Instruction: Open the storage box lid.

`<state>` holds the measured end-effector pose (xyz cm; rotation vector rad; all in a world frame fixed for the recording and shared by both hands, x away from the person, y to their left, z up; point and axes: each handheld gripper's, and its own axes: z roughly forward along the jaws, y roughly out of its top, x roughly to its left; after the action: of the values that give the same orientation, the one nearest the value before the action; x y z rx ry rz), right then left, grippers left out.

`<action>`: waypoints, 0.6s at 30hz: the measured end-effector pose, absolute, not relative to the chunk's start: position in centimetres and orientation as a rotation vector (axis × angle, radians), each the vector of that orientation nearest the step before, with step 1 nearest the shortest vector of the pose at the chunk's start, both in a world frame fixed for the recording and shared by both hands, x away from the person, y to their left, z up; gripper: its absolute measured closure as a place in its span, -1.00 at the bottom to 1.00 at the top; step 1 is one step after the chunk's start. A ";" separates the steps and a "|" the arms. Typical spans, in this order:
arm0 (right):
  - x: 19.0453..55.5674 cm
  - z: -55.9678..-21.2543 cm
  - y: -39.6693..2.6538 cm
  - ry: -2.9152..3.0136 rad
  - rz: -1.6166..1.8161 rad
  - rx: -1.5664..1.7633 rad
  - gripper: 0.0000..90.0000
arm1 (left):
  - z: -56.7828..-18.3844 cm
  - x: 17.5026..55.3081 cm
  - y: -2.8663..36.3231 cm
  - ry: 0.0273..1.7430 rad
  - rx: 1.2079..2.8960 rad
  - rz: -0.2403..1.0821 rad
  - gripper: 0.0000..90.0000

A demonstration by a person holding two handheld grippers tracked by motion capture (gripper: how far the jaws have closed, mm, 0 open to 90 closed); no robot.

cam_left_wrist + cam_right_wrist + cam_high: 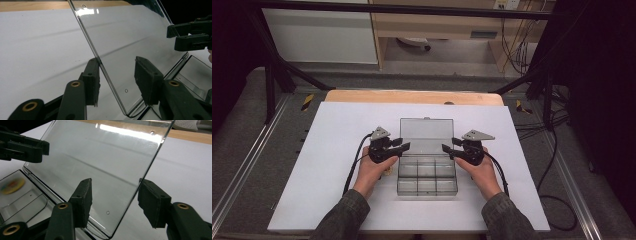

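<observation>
While the clear box's lid (426, 129) stands raised, both tools, left (400, 147) and right (447, 149), straddle its side edges spread, gripping nothing; closing remains, I'd judge.

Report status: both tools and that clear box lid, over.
Left tool and right tool open, each straddling a side edge of the lid. Lid raised, clear box open on white sheet. Nothing in the way.
</observation>
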<state>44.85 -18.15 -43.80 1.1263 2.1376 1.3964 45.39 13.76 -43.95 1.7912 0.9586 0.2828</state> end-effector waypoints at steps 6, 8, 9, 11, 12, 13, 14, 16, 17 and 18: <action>45.0 -44.0 -18.2 2.135 1.415 1.149 0.01 | -44.0 45.4 13.8 0.965 1.796 0.274 0.21; 45.0 -44.0 -18.2 2.135 1.415 1.154 0.00 | -44.1 45.4 13.8 0.968 1.796 0.273 0.20; 45.0 -44.0 -18.2 2.135 1.415 1.157 0.00 | -44.1 45.4 13.7 0.970 1.796 0.271 0.19; 45.1 -44.1 -18.2 2.135 1.417 1.161 -0.01 | -44.1 45.4 13.7 0.972 1.799 0.268 0.18; 45.1 -44.1 -18.2 2.136 1.417 1.164 -0.02 | -44.2 45.5 13.7 0.972 1.804 0.267 0.17; 45.1 -44.1 -18.2 2.137 1.416 1.167 -0.03 | -44.2 45.5 13.7 0.975 1.804 0.264 0.16; 45.1 -44.1 -18.3 2.138 1.416 1.169 -0.03 | -44.2 45.5 13.7 0.977 1.804 0.261 0.14; 45.2 -44.2 -18.3 2.138 1.424 1.182 -0.03 | -44.2 45.5 13.7 0.980 1.807 0.258 0.13; 45.2 -44.2 -18.3 2.139 1.428 1.187 -0.03 | -44.3 45.5 13.7 0.982 1.808 0.255 0.12; 45.2 -44.2 -18.3 2.139 1.430 1.190 -0.04 | -44.3 45.5 13.7 0.983 1.807 0.252 0.12</action>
<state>45.22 -18.31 -44.24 1.1896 2.1395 1.4296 45.46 13.66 -44.26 1.8073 0.9832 0.2525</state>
